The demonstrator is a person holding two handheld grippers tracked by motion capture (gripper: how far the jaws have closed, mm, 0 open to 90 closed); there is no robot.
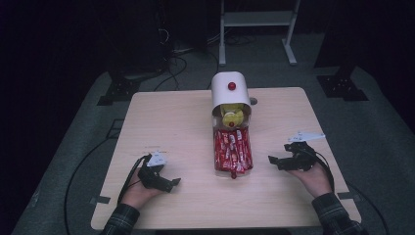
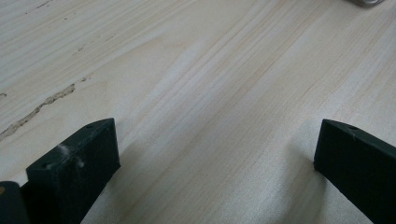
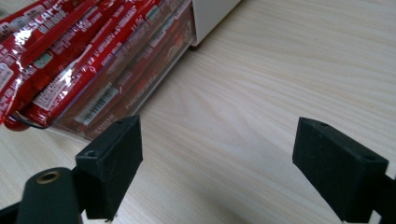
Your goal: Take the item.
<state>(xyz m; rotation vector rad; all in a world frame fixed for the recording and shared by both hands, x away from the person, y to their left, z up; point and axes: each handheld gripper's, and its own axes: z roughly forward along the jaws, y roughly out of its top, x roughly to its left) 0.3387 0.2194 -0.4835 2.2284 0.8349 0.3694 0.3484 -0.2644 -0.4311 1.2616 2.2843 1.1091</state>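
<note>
Since the clear drawer of red coffee stick packs lies just ahead-left of the right gripper, long axis running toward the white dispenser box, right is nearer; jaws wide, empty, low over the table. Left gripper also wide, empty, farther off.

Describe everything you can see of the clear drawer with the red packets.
The clear drawer looks like see-through plastic, pulled out toward the person from the white box at mid-table. It lies flat on the wooden table, packed with long glossy red stick packets laid lengthwise; some poke past its front edge. The right gripper view shows barcodes through its side wall. Neither hand-held gripper touches it.
</note>
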